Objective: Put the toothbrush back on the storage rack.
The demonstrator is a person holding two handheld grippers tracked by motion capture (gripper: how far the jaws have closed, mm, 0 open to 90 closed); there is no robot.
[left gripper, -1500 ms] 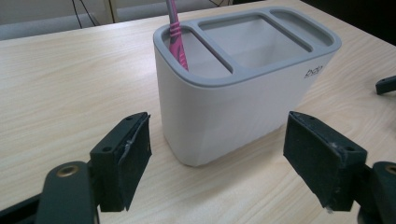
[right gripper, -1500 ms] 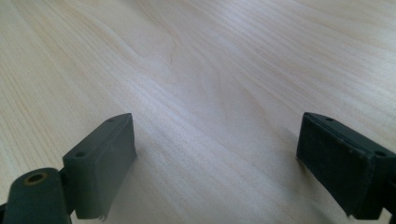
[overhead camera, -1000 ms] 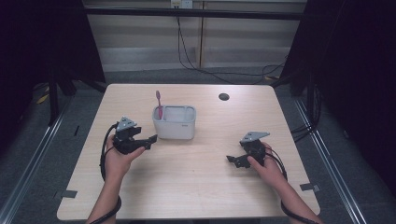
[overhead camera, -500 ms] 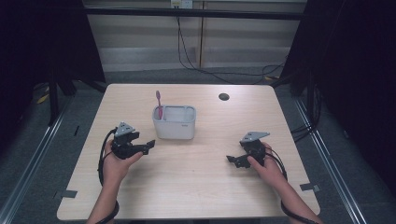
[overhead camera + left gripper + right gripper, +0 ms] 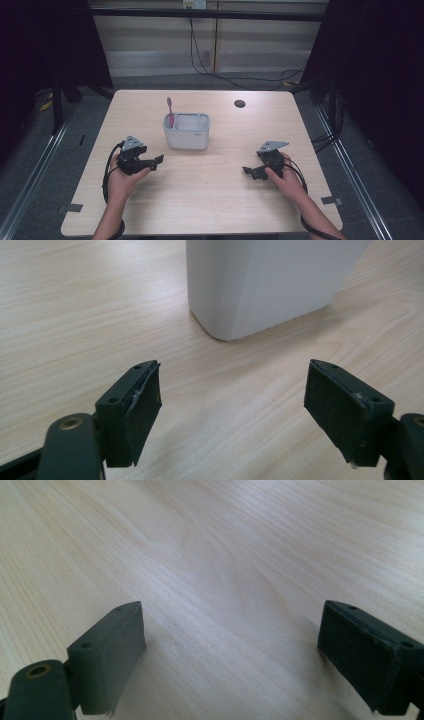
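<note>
A white rectangular holder [image 5: 186, 131] stands in the middle of the wooden table [image 5: 215, 200], with a pink toothbrush [image 5: 170, 111] upright in its left end. My left gripper [image 5: 156, 161] rests low on the table a little left of and in front of the holder, open, nothing between its jaws. In the left gripper view the holder's [image 5: 265, 280] near corner stands just beyond the spread jaws of that gripper [image 5: 232, 410]. My right gripper [image 5: 248, 172] sits on the table's right side, open and empty; its view has its jaws [image 5: 230, 655] wide over bare wood.
A small dark round hole [image 5: 239, 104] lies in the tabletop at the back right. Cables trail from both grippers towards the person's forearms. Dark floor and metal rails surround the table.
The left hand and its gripper have drawn back towards the person and down, away from the holder. The right gripper has barely moved.
</note>
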